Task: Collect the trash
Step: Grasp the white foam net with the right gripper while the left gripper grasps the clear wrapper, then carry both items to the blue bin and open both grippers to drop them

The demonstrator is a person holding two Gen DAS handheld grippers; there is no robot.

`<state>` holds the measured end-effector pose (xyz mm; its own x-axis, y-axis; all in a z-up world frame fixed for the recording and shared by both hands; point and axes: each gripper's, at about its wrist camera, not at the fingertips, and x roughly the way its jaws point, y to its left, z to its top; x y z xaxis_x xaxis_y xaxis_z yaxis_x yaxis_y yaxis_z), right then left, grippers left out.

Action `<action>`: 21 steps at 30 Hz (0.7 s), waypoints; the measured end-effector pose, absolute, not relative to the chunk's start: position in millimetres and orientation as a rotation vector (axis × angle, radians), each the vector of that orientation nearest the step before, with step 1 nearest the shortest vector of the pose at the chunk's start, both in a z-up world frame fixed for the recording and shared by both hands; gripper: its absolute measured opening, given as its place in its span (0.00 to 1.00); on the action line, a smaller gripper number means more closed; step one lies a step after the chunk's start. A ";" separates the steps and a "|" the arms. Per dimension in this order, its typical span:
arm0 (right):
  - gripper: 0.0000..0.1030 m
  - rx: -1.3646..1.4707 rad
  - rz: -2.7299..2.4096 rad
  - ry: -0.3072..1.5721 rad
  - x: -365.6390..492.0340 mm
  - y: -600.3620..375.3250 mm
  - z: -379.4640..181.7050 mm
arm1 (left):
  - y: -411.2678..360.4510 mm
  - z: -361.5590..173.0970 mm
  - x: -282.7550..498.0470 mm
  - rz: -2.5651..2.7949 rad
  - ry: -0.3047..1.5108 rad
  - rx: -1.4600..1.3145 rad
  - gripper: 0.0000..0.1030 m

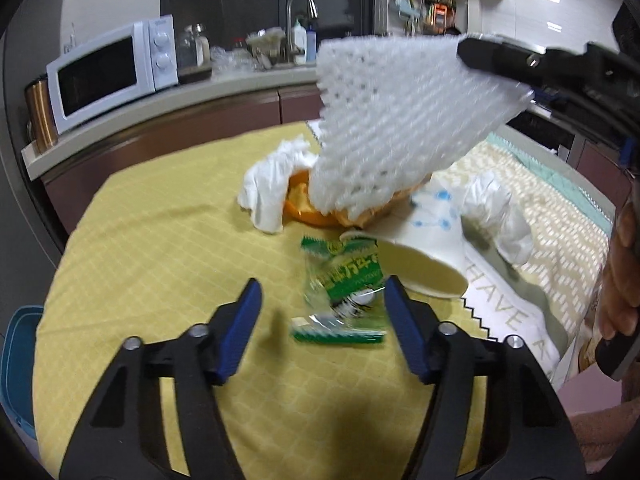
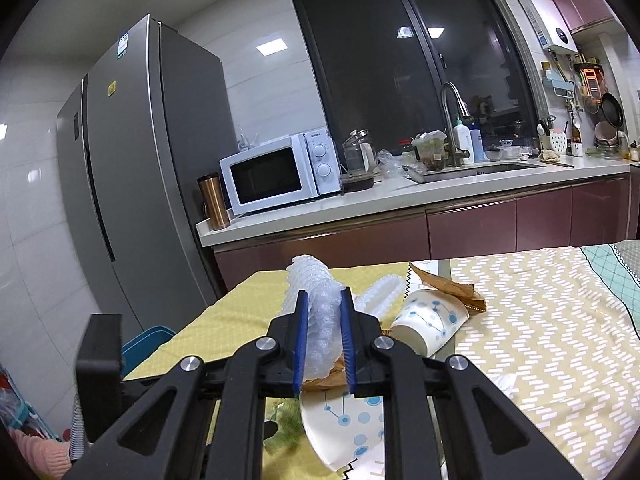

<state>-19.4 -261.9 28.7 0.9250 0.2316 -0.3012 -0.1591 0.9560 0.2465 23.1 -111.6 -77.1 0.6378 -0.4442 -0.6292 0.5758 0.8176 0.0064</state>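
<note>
While my right gripper (image 2: 325, 336) pinches the foam net (image 1: 400, 128), my half-spread left gripper (image 1: 322, 328) may push the slippery green wrapper (image 1: 344, 292) away.

The foam net (image 1: 404, 120) hides most of the orange peel (image 1: 304, 208). The green snack wrapper (image 1: 344, 292) is blurred, its print unreadable. The blue bin (image 1: 20, 360) is cut off at the edge.
</note>
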 end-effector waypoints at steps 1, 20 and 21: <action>0.14 0.222 0.205 0.336 -19.1 -262.0 28.2 | -112.8 -79.6 24.5 -0.588 0.668 0.212 0.45; 0.14 0.249 0.395 0.382 11.5 -214.6 30.3 | -4.8 -46.9 25.5 -0.420 0.643 0.073 0.11; 0.14 0.256 0.419 0.390 17.0 -208.6 30.6 | 4.2 -44.1 25.8 -0.399 0.638 0.070 0.11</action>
